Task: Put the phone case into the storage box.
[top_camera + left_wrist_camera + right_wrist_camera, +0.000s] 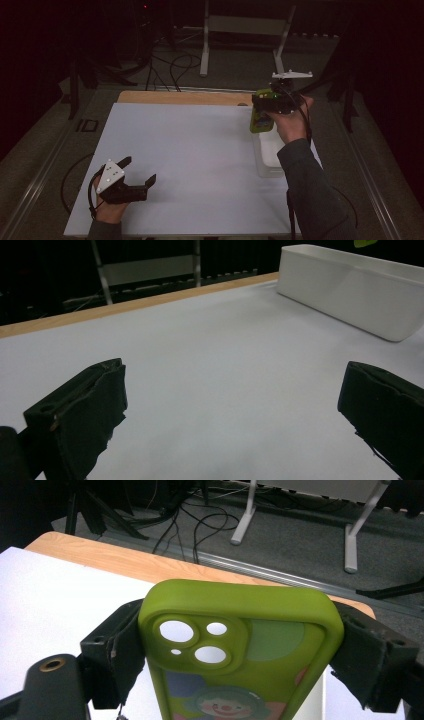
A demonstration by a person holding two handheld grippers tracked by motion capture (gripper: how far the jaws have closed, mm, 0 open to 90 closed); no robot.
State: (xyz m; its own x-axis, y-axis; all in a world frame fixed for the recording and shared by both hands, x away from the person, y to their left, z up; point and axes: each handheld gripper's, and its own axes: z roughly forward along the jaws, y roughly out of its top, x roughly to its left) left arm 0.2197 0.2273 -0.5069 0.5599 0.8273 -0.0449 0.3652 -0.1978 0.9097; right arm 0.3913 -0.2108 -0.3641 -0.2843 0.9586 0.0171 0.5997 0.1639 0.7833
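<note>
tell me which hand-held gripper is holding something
The right hand-held gripper: its jaws clamp the green phone case. The left hand-held gripper is open on nothing.

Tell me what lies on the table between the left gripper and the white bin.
Nothing: in the high view, only bare white tabletop runs from the left gripper to the white bin.

A big white sheet (190, 165) covers the tabletop (185, 97), whose wood shows along the top edge. Black cables (172, 67) lie on the grey floor (235, 70) at the top middle, by metal legs (205, 45).
</note>
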